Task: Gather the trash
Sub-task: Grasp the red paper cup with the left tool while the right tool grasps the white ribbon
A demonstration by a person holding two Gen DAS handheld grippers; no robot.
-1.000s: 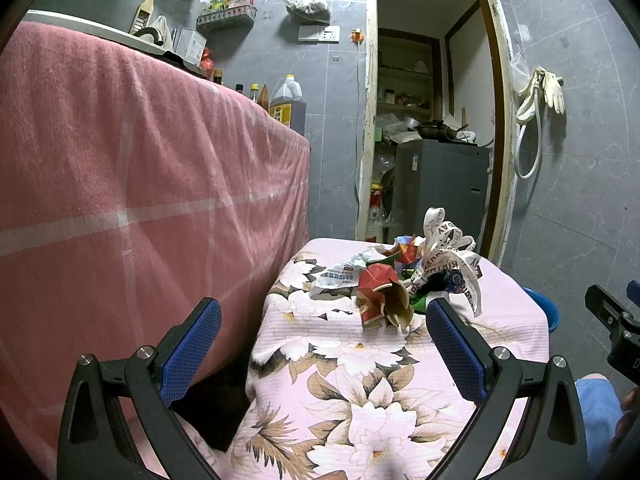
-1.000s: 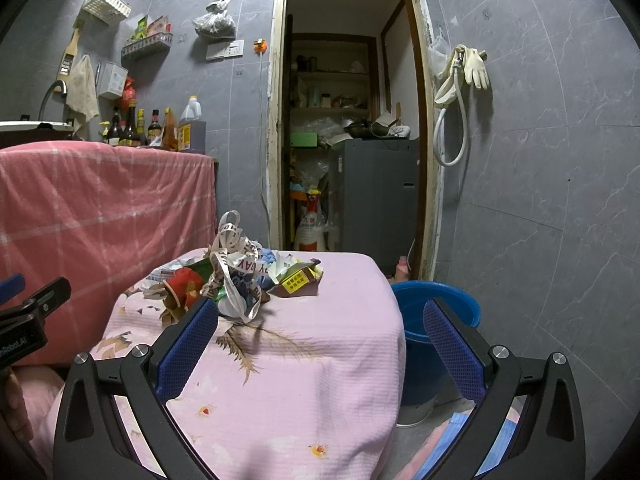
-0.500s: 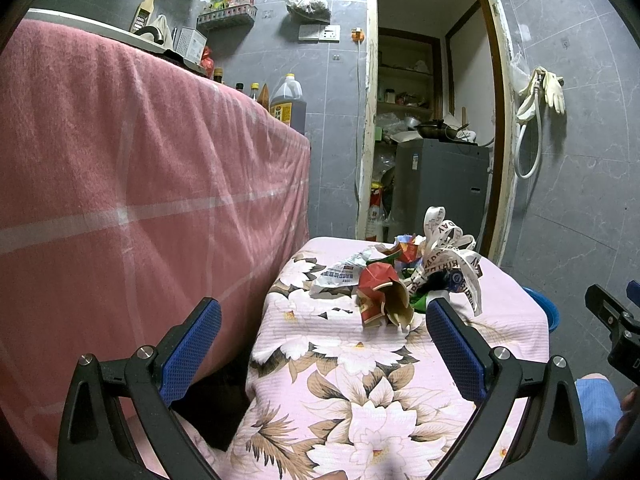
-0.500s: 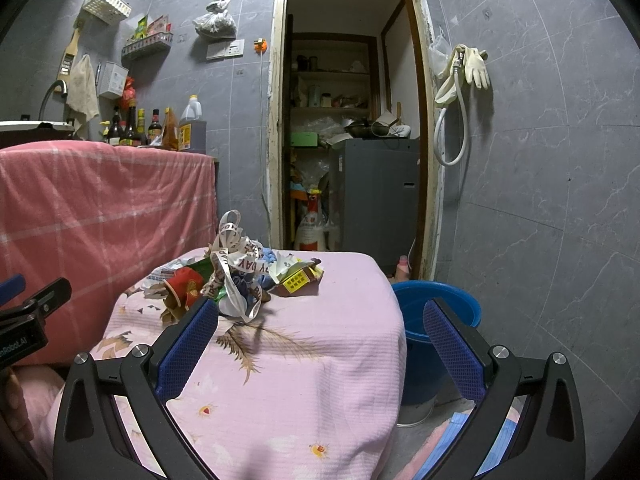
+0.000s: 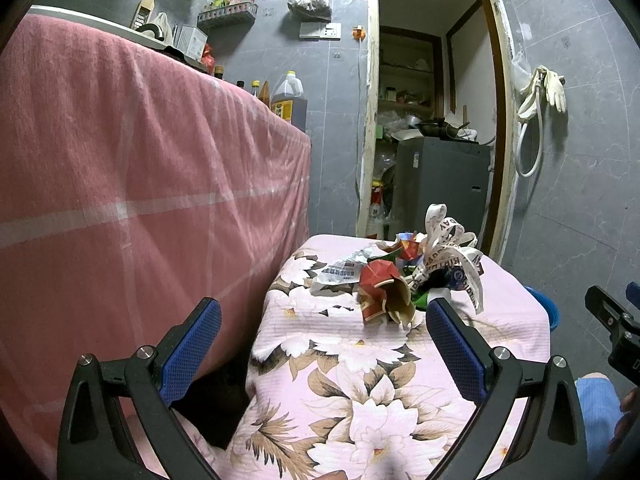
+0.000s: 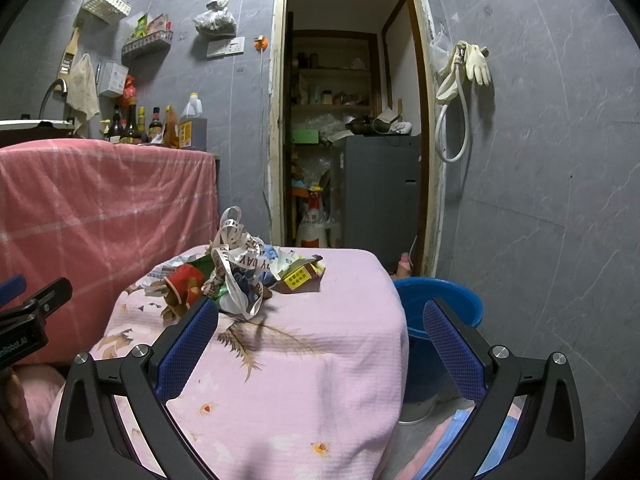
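Trash pile [image 5: 404, 276] sits at my twelve o'clock on the floral table [image 5: 360, 360]; bucket [image 6: 438, 308] at two. Both the left gripper [image 5: 320, 344] and the right gripper [image 6: 320, 344] are spread wide, empty. I'd pinch the red cup [image 5: 380, 284] first, low and squarely.

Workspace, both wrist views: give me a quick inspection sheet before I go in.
Surface: small table under a floral cloth.
Job's things: trash pile on the far part; red cup, ribbon, wrapper.
Clutter: blue bucket on the floor, right of the table.
Grippers: left gripper and right gripper open, short of the pile, holding nothing.
Cables: hose on the wall.
Surroundings: pink-draped counter, bottles, doorway.
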